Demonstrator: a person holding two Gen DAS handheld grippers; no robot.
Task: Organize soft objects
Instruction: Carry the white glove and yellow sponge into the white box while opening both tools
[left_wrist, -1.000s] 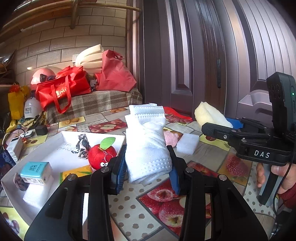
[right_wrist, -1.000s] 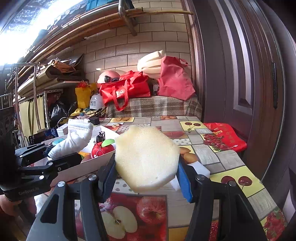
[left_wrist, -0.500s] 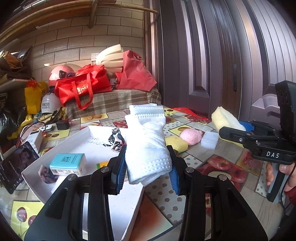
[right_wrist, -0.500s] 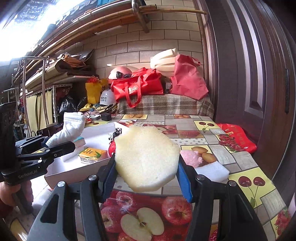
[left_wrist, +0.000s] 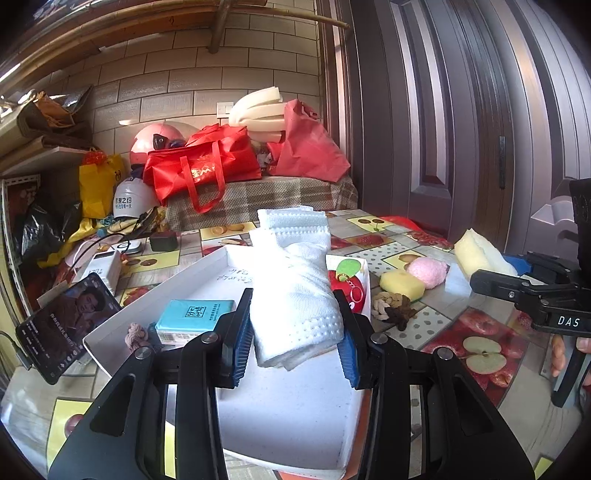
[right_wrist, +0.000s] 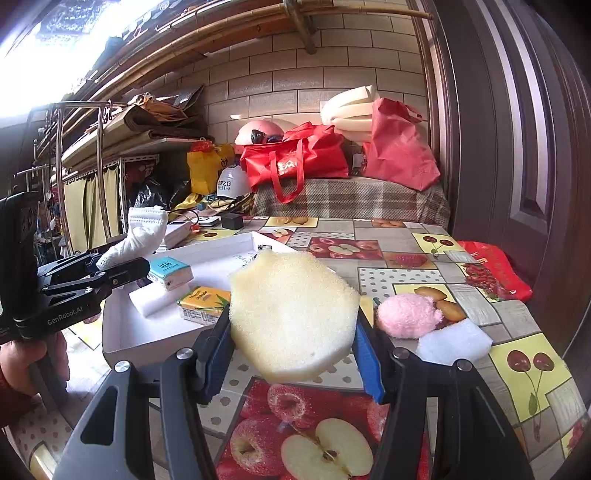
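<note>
Both loads held over tray.
White sock (left_wrist: 295, 291) is gripped by left gripper (left_wrist: 293, 343) above white tray (left_wrist: 288, 413); sponge (right_wrist: 291, 314) gripped by right gripper (right_wrist: 293, 354) just beside it.

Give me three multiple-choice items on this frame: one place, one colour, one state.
1. Where is the light blue tissue pack?
A. In the white tray
B. On the plaid bench
C. In the right tool

2. What colour is the fluffy ball beside the white foam block?
A. Green
B. Pink
C. Black

3. What is the left tool doing?
A. Open, nothing in it
B. Shut on a phone
C. Shut on the white folded cloth

Key:
1 A: the pack lies on the tray floor near its left wall.
2 B: it is plainly pink in the right wrist view.
3 C: both blue pads press on the cloth.
</note>
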